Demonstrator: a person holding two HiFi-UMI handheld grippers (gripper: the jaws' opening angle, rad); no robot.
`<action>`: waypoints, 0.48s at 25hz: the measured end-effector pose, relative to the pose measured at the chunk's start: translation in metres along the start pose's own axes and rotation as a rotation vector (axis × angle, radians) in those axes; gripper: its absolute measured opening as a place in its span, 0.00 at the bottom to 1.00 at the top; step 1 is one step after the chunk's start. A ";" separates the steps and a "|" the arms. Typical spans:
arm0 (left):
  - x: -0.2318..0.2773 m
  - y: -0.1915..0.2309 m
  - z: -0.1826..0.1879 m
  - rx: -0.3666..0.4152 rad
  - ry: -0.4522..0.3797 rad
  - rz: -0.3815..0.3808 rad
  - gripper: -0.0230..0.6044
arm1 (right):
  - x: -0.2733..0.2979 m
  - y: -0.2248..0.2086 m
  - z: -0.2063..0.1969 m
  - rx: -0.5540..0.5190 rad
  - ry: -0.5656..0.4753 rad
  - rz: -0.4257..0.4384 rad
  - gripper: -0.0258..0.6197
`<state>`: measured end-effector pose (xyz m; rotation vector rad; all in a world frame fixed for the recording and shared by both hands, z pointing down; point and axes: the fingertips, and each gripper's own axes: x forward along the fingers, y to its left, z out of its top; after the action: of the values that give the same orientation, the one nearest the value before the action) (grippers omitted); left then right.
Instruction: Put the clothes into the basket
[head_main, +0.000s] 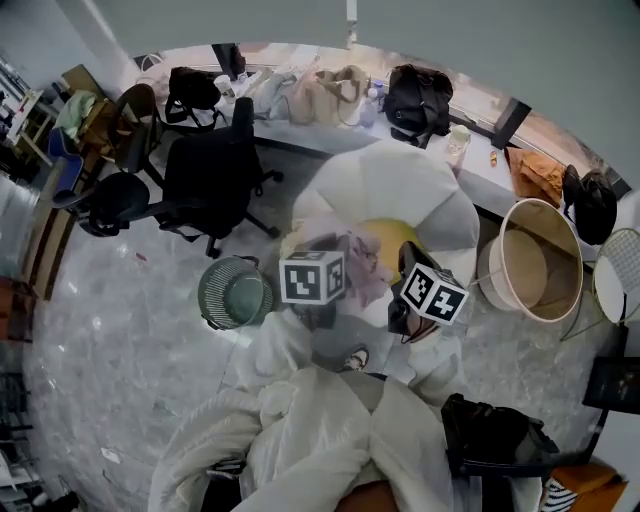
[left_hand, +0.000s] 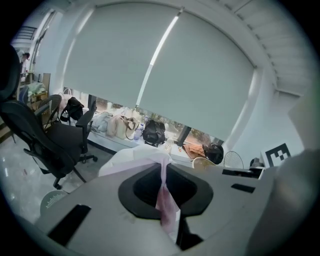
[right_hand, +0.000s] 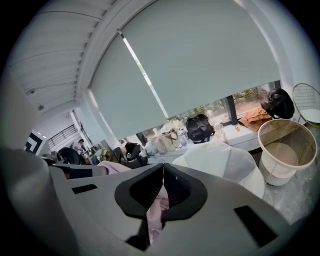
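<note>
**Item:** pink garment (head_main: 365, 268). One piece of thin, pale pink cloth.

**Location:** off the floor, strung between my two tools above the white petal-shaped cushion (head_main: 400, 190). It is well apart from the basket (head_main: 540, 262).

**Hold, left:** my left tool (left_hand: 163, 165) has its jaws closed on a narrow fold of the pink cloth. The fold runs down through the seam of the jaws and hangs out below.

**Hold, right:** my right tool (right_hand: 163, 166) is clamped the same way on another fold of the same garment. Pink shows between and beneath the jaws.

**Handling, as I judge it:**
- The garment looks light and limp, with no stiffness of its own, and not fragile.
- It should sag between the two holds, and its loose ends should trail.
- A thin weave may creep out of a pinch on a single layer, so a bunched fold or hem set deep in the jaws is the safer purchase.
- Keeping the two holds spread should keep it from dragging.

**Destination:** the basket is beige, round and open-topped, standing on the floor to my right just beyond the cushion, with nothing seen inside. Its mouth looks wide enough for a drop from above, though a trailing end might catch the rim.

**Also present:** a green wire bin (head_main: 235, 292) stands on the floor to my left. I do not take it for the target, though I cannot be sure.
</note>
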<state>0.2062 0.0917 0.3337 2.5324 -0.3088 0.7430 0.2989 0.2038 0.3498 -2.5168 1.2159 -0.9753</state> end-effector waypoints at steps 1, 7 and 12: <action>-0.007 0.007 0.001 -0.007 -0.009 0.007 0.08 | 0.001 0.012 0.002 -0.016 -0.003 0.014 0.08; -0.049 0.053 0.011 -0.069 -0.061 0.070 0.08 | 0.020 0.078 -0.011 -0.081 0.044 0.101 0.08; -0.085 0.104 0.004 -0.131 -0.100 0.139 0.08 | 0.041 0.134 -0.039 -0.126 0.102 0.171 0.08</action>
<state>0.1023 0.0072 0.3229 2.4468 -0.5544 0.6264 0.2079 0.0908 0.3433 -2.4304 1.5391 -1.0252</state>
